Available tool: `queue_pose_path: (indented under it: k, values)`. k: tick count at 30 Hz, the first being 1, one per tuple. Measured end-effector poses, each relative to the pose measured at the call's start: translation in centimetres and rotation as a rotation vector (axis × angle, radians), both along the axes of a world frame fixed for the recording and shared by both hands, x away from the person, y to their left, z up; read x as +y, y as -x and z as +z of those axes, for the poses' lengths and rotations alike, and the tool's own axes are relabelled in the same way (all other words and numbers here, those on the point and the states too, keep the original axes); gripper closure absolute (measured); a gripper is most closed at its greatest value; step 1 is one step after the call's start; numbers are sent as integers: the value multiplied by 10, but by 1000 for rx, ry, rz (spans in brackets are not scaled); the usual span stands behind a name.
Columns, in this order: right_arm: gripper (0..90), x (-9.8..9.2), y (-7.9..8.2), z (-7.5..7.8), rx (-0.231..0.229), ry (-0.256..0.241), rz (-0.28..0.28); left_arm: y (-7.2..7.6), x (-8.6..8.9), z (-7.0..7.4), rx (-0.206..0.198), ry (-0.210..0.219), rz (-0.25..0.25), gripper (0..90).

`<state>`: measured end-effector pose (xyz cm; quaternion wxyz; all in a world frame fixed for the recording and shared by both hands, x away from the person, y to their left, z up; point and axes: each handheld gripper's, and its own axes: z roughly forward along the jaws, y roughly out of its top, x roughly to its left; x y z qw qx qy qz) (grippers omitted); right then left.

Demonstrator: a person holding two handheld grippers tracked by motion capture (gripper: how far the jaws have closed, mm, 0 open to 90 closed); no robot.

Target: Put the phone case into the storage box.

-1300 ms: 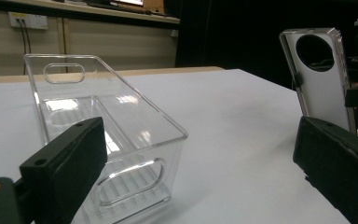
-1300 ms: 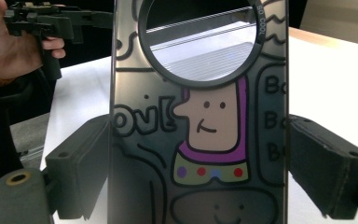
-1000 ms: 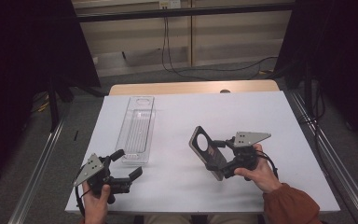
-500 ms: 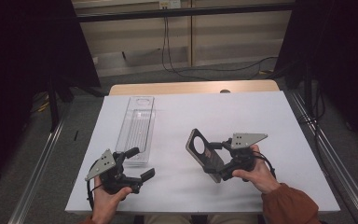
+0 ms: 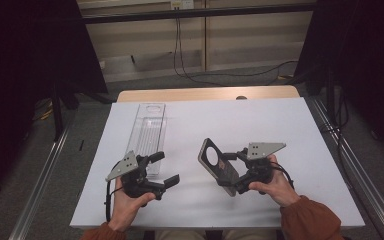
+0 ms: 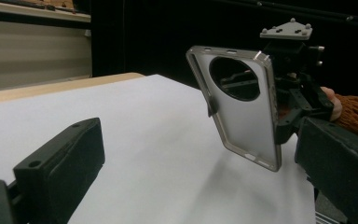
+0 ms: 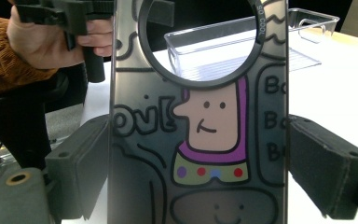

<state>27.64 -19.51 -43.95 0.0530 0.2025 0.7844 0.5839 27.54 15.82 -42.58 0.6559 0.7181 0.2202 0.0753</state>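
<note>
From above, your right gripper [image 5: 234, 172] clamps the phone case [image 5: 216, 165], tilted above the white surface [image 5: 280, 125]; your left gripper [image 5: 161, 169] is spread, empty, beside the clear tray [image 5: 147, 132]. Your right gripper view shows both jaws pressing the case's edges.

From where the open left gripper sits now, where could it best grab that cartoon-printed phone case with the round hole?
Probably the free upper long edges of the cartoon-printed phone case, beside its round hole, coming in from the left. The right gripper already clamps its lower part, and the open left gripper faces it.
</note>
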Motion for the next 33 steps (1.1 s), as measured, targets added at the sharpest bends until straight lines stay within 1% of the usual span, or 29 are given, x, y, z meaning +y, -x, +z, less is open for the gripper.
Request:
queue_pose_path:
  k: [1,2,4,5,6,8,9,10,11,12,13,15,16,18,19,20,21,22,23,24,25,28,29,30,31,33]
  values:
    - [121,-1,0,1,-4,-3,2,-1,-2,2,-4,-2,-8,15]
    - [121,-1,0,1,-5,-5,6,-3,-4,4,-8,-1,-5,15]
    - [121,-2,0,2,-8,-6,0,-5,-11,8,-20,7,-20,14]
    - [121,-2,0,2,-9,-5,1,-6,-15,10,-31,-3,-37,14]
    - [121,-2,0,3,-8,-6,1,-7,-18,11,-38,-3,-37,14]
    - [121,-2,0,3,-12,-8,6,-9,-24,13,-45,-16,-64,14]
    - [121,-1,0,4,-11,-10,12,-9,-24,13,-45,-16,-64,13]
    - [121,-1,0,4,-11,-14,21,-10,-33,13,-47,-3,-94,13]
    - [121,-1,0,4,-8,-17,25,-10,-36,14,-56,-17,-79,13]
    - [121,-1,0,4,-5,-18,30,-12,-38,15,-60,-31,-120,13]
    - [121,-1,0,4,-3,-18,27,-12,-40,15,-54,-24,-133,13]
    - [121,-1,-1,3,-1,-19,29,-14,-45,15,-59,-17,-153,13]
    - [121,-1,-1,3,0,-16,28,-14,-47,16,-64,-13,-168,13]
    - [121,-2,-2,2,5,-13,30,-14,-51,16,-74,-11,-169,12]
    - [121,-2,-2,2,5,-14,35,-15,-52,17,-87,-19,-183,12]
    - [121,-2,-3,1,6,-14,37,-15,-54,16,-89,-9,-197,12]
    - [121,-2,-3,1,12,-16,40,-14,-56,16,-93,-19,-165,12]
    - [121,-1,-3,1,15,-21,44,-15,-56,16,-97,-4,-196,12]
    - [121,-1,-3,1,14,-21,49,-15,-55,16,-103,-17,-189,11]
    - [121,0,-2,2,9,-14,56,-15,-57,15,-100,3,-173,9]
    - [121,0,-2,2,7,-13,66,-16,-57,15,-100,4,-195,9]
    - [121,1,-2,2,6,-12,71,-17,-60,12,-97,8,-221,7]
    - [121,1,-2,1,6,-14,74,-16,-61,11,-103,-5,-221,7]
    - [121,1,-2,1,6,-15,78,-16,-62,11,-97,-14,-236,7]
    - [121,1,-2,1,2,-14,86,-15,-64,10,-94,-3,-228,7]
    - [121,2,-2,1,3,-16,89,-15,-67,8,-92,1,-242,7]
